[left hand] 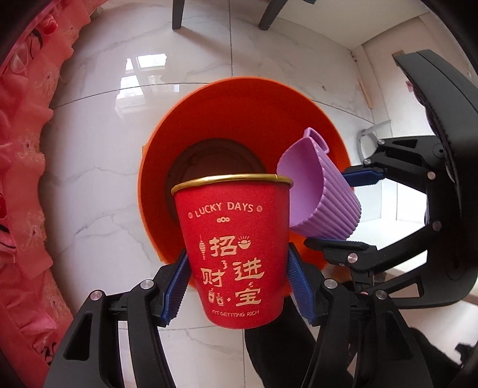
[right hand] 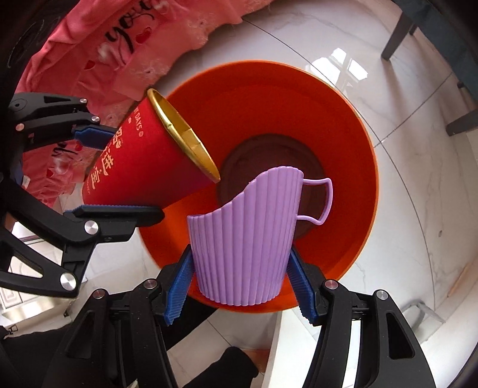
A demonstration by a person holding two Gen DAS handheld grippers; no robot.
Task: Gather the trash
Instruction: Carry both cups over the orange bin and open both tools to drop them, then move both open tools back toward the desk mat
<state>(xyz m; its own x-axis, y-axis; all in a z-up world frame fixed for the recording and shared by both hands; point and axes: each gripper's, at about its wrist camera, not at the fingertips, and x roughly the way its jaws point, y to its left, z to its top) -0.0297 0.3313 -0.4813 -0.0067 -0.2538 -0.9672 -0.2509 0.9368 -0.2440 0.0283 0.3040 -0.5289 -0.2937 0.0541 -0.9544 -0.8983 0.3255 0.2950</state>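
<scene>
My left gripper [left hand: 237, 277] is shut on a red paper cup [left hand: 233, 250] with a gold rim and gold lettering, held above the open orange bin [left hand: 248, 116]. My right gripper [right hand: 240, 283] is shut on a ribbed purple plastic cup [right hand: 242, 238] with a handle, also above the orange bin [right hand: 269, 101]. In the left wrist view the purple cup [left hand: 322, 197] is just right of the red cup, gripped by the right gripper [left hand: 343, 209]. In the right wrist view the red cup [right hand: 143, 167] is tilted toward the bin, held by the left gripper [right hand: 116, 173]. The bin's dark bottom looks bare.
The bin stands on a white marble tile floor [left hand: 98, 167]. Pink cloth [left hand: 21, 179] lies along the left; it also shows in the right wrist view [right hand: 98, 53]. Dark chair legs [left hand: 179, 15] stand beyond the bin. A white cabinet or door [left hand: 385, 68] is at right.
</scene>
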